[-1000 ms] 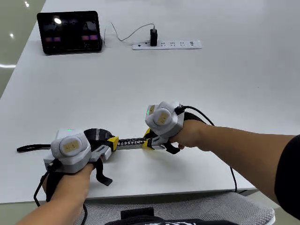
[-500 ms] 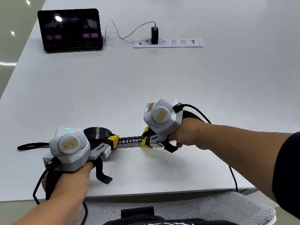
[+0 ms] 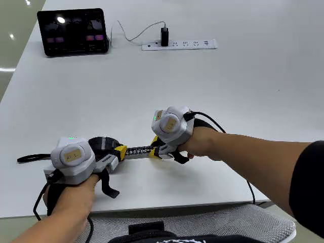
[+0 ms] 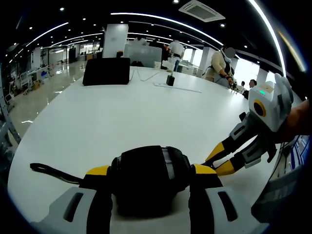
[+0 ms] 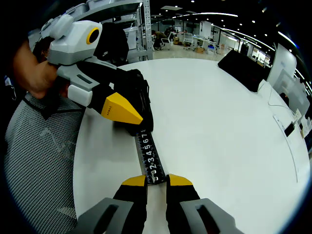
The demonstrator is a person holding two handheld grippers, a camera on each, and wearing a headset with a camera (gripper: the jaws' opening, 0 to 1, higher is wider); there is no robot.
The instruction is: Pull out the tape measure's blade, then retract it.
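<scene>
We see left tongs (image 4: 151,170) clamped on tape measure case (image 3: 103,145); right tongs (image 5: 156,181) pinching blade (image 5: 147,152) tip, short stretch out over desk (image 3: 202,76).

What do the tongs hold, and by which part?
The left tongs clamp the tape measure case by its sides; right tongs pinch the blade at its tip.

1. Our head view looks down over the white table (image 3: 212,81) from its near edge.
2. Our gripper views sit low, close, facing each other; both share the tape measure (image 4: 146,180).
</scene>
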